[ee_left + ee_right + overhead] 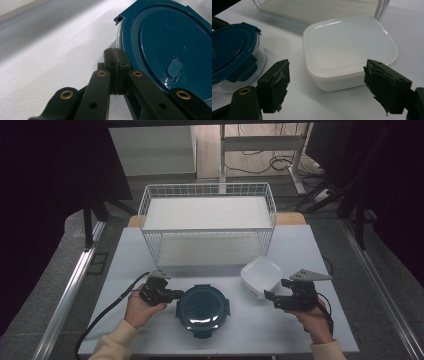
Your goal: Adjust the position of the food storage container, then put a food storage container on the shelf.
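Two tools rest low over a pale grey bench (150, 340). The left tool (116, 53), jaws pressed together, touches the blue lid (202, 305) of a round tub. The right tool (325, 86), jaws spread, faces a white dish (262, 275). A wire rack (207, 222) stands behind; dark curtains and floor cables surround.

The round tub's lid (170, 47) is glossy blue plastic over a clear wall. The square tub (349, 50) is smooth, milky plastic (faintly shiny). The rack (207, 222) is white wire; the table (300, 325) looks matt.
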Demonstrator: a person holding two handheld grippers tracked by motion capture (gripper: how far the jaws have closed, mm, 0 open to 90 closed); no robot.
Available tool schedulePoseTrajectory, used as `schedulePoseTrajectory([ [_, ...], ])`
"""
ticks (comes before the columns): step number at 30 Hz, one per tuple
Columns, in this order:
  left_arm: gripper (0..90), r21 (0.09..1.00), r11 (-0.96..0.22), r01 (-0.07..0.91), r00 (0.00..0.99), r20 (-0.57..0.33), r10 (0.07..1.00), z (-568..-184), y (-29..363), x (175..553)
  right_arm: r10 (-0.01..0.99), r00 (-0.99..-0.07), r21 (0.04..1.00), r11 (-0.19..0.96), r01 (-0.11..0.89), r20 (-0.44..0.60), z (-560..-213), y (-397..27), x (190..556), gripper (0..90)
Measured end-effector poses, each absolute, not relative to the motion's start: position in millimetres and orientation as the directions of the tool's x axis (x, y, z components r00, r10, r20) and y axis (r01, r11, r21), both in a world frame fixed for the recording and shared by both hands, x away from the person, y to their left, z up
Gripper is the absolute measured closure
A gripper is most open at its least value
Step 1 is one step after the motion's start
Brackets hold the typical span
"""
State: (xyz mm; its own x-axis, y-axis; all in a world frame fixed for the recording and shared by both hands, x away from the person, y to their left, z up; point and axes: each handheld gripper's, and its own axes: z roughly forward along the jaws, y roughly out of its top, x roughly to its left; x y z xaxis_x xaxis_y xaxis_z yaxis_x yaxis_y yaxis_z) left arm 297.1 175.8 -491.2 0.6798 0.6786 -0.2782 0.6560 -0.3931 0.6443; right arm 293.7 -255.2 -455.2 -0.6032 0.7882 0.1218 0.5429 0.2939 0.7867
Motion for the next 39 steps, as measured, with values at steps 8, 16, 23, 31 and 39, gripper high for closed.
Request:
schedulePoseTrajectory([
  [8,89.9,0.721,-0.254,0.645,0.610,-0.286,0.739,-465,193,296,0.789,-0.602,0.795,0.285,0.535,0.123,-451,-257,291,20.0],
  [16,54.5,0.779,-0.122,0.615,0.540,-0.304,0.785,-446,208,253,0.776,-0.618,0.804,0.287,0.520,0.123,-447,-249,285,20.0],
  [23,29.0,0.751,-0.156,0.641,0.495,-0.249,0.832,-449,213,231,0.740,-0.657,0.812,0.291,0.506,0.144,-439,-234,278,18.9],
  [31,18.4,0.739,-0.168,0.653,0.503,-0.256,0.826,-455,207,232,0.700,-0.680,0.804,0.267,0.531,0.216,-439,-223,276,18.2],
  [39,16.2,0.726,-0.160,0.669,0.504,-0.285,0.815,-458,205,235,0.693,-0.678,0.788,0.265,0.555,0.244,-440,-219,272,17.6],
])
